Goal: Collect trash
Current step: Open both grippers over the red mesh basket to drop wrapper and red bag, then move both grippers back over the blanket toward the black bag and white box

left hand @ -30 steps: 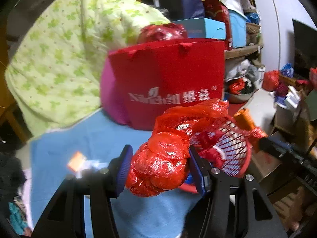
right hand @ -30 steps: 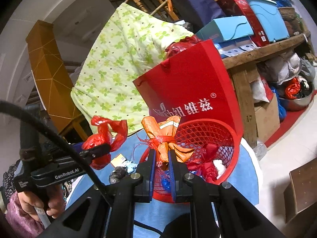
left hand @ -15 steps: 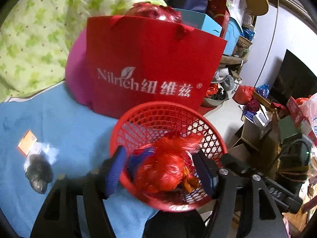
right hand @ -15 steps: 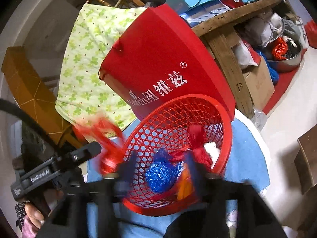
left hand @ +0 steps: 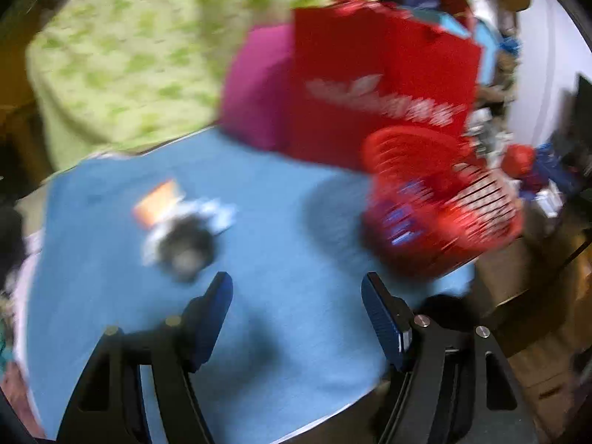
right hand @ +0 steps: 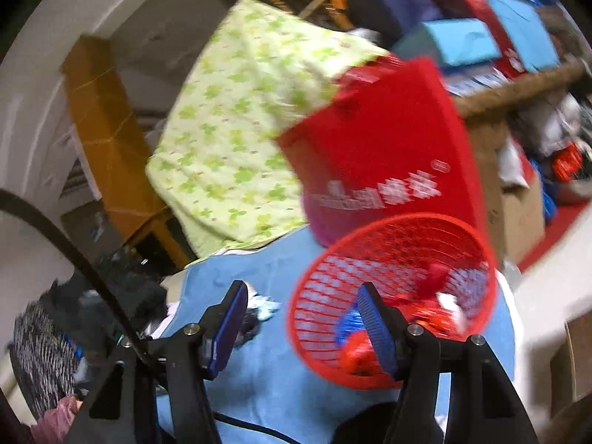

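In the left wrist view, which is blurred, the left gripper (left hand: 297, 292) has its jaws spread wide and nothing is between them. It hangs above the blue cloth (left hand: 281, 229) that covers the table. At about 10 o'clock from the gripper lies a small heap of trash on the cloth: a dark crumpled lump (left hand: 188, 246), an orange card (left hand: 157, 198) touching its far side, and some pale scraps (left hand: 218, 212) just beside it. At about 2 o'clock stands the red mesh basket (left hand: 440, 199), with red and blue pieces inside. Behind the basket, at 12 o'clock, a red paper bag (left hand: 381, 92) stands upright with a magenta thing (left hand: 255, 88) beside it, and a green flowered quilt (left hand: 125, 51) is at 11 o'clock.

In the right wrist view, the right gripper (right hand: 299, 312) is also wide open and holds nothing. The red mesh basket (right hand: 392, 288) is at 2 o'clock, partly behind the right finger, and it appears tilted toward the camera. Inside it are red, blue and white pieces of trash. The dark lump (right hand: 249, 327) and pale scraps (right hand: 266, 305) lie on the blue cloth (right hand: 281, 381) just beside the left finger. The red paper bag (right hand: 384, 148) is at 1 o'clock, and the quilt (right hand: 236, 122) at 11 o'clock.
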Tool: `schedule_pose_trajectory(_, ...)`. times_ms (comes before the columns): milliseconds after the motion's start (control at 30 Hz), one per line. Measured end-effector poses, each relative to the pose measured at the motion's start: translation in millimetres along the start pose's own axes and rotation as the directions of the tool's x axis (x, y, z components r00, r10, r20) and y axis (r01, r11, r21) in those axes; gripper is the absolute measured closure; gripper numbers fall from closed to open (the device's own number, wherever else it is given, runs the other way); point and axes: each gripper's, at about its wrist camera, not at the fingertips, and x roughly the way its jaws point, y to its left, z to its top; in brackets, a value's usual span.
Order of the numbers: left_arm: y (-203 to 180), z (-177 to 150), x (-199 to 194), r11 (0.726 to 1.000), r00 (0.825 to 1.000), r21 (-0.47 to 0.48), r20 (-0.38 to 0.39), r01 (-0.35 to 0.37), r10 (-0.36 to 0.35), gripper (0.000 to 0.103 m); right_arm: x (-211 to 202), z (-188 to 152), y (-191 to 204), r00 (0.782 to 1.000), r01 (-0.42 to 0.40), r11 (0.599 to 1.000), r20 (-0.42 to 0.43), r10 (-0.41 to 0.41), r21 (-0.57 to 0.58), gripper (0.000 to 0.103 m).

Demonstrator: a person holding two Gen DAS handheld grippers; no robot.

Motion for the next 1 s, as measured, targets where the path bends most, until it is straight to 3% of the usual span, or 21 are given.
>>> schedule_pose_trajectory(167, 60, -44, -6, 0.980, 0.985, -0.096, -0.014, -0.174, 0.173, 0.030, 31, -16, 60, 0.993, -0.103, 0.989, -0.072, 0.096, -0.110, 0.037)
schedule_pose_trajectory(333, 112, -75, 5, 0.941, 0.966, -0.219, -0.061, -0.260, 0.253, 0.030, 82, -53, 103, 0.967, -0.166, 0.970, -0.222, 0.125, -0.176, 0.037)
schedule_pose_trajectory(433, 141, -96, 16, 0.915, 0.960, -0.291, -0.102, -0.281, 0.262, 0.030, 122, -87, 118, 0.944, -0.154, 0.960, -0.321, 0.074, -0.235, 0.037)
schedule_pose_trajectory(600, 174, -124, 36, 0.875, 0.952, -0.375, -0.142, -0.305, 0.271, 0.030, 173, -133, 107, 0.911, -0.078, 0.953, -0.410, -0.052, -0.294, 0.037)
schedule_pose_trajectory(800, 190, -146, 55, 0.854, 0.957, -0.432, -0.114, -0.289, 0.266, 0.030, 207, -160, 72, 0.918, 0.048, 0.928, -0.350, -0.187, -0.371, 0.037)
schedule_pose_trajectory(867, 187, -155, 59, 0.855, 0.954, -0.423, -0.112, -0.298, 0.277, 0.030, 219, -165, 62, 0.889, 0.091, 0.917, -0.382, -0.250, -0.388, 0.037)
schedule_pose_trajectory(1000, 185, -157, 62, 0.859, 0.952, -0.411, -0.103, -0.304, 0.288, 0.026, 227, -167, 57, 0.881, 0.098, 0.921, -0.398, -0.257, -0.377, 0.037)
